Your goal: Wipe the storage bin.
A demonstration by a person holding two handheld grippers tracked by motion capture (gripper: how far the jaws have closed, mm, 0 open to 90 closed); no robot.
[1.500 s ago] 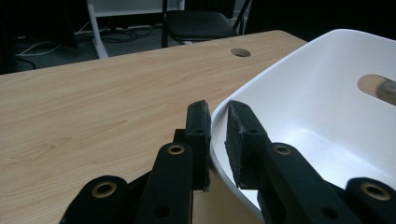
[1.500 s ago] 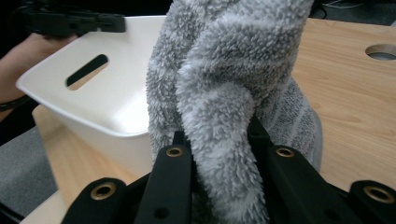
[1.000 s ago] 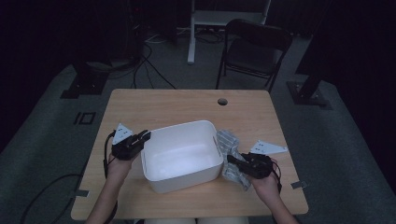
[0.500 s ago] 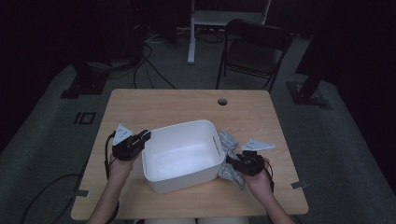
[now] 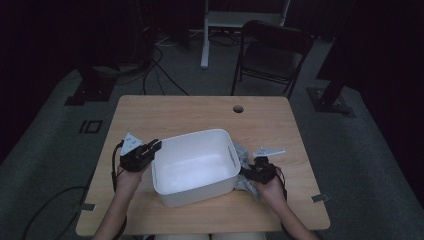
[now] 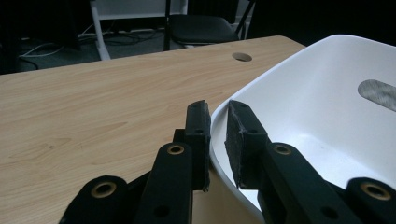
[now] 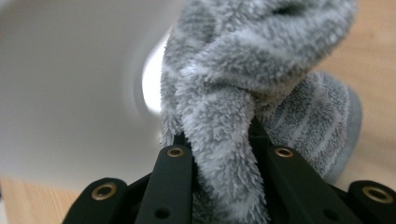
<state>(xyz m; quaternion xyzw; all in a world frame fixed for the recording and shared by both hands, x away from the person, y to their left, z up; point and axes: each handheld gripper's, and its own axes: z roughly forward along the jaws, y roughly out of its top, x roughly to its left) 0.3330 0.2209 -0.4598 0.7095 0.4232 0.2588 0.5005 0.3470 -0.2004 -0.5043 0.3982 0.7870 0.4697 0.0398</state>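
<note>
— Judged the white tub (image 5: 200, 192), set mid-bench (image 5: 200, 115), light, stiff and smooth, probably slippery. Best taken by the rim.
— Already pinched there: found the left hand-held gripper (image 5: 154, 146) closed astride its left rim.
— And the grey towel (image 5: 241, 152)?
— Saw it bunched on the bench against the tub's right wall. Reckoned it soft, limp and light, too fluffy to slip. Could be taken by any fold.
— Found the right hand-held gripper (image 5: 248, 172) clamped on one such fold.
</note>
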